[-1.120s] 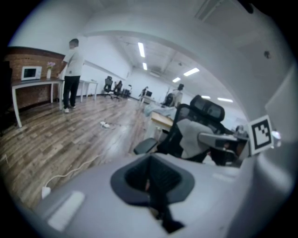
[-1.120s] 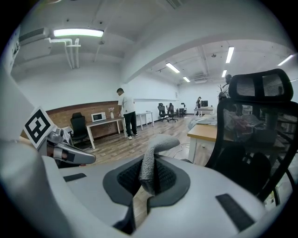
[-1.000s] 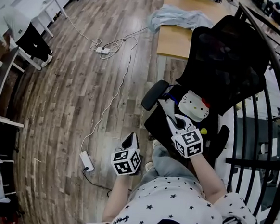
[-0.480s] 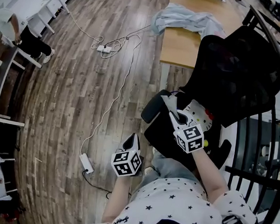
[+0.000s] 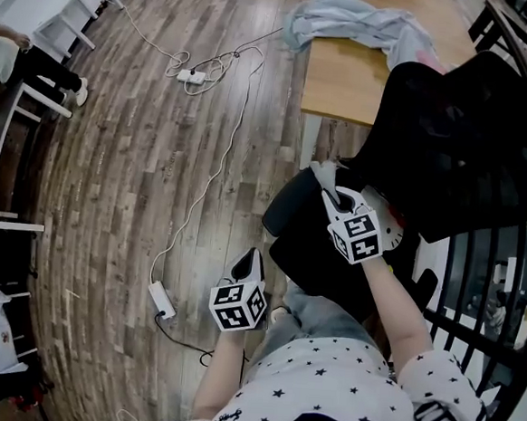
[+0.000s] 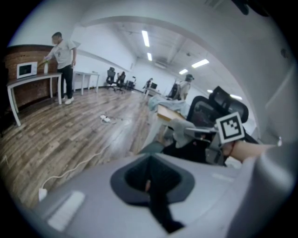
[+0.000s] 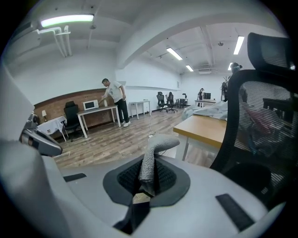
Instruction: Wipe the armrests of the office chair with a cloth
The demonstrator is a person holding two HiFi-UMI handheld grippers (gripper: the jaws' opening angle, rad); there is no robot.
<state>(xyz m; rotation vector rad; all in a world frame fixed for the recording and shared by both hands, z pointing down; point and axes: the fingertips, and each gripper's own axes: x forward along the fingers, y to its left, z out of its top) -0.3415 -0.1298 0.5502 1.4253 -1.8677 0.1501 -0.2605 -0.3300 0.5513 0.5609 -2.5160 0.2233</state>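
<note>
We have the cloth (image 7: 150, 162) pinched in the right gripper (image 5: 331, 190), whose jaws are closed on its lower end. The rest stands up out of the pads and flops over at the top. It looks like a soft, light, grey knitted rag: limp, not slippery, not fragile. It will fold and drag wherever we push it. A short grip near the bunched middle suits it better than a corner, so a thick wad sits ahead of the jaws and presses flat on the pad.

In the head view the cloth (image 5: 322, 174) hangs just beside the rear end of the near armrest (image 5: 287, 201) of the office chair (image 5: 460, 139). From that steep angle we cannot tell whether it touches. The far armrest (image 5: 424, 283) shows beyond the seat.

The left gripper (image 5: 249, 261) hangs low over the floor, well apart from the chair, its jaws closed with nothing between them.

We find no legible writing or brand. The gripper cubes carry only black-and-white square markers, and a cushion (image 5: 391, 226) on the seat seems to show a cartoon cat face.
</note>
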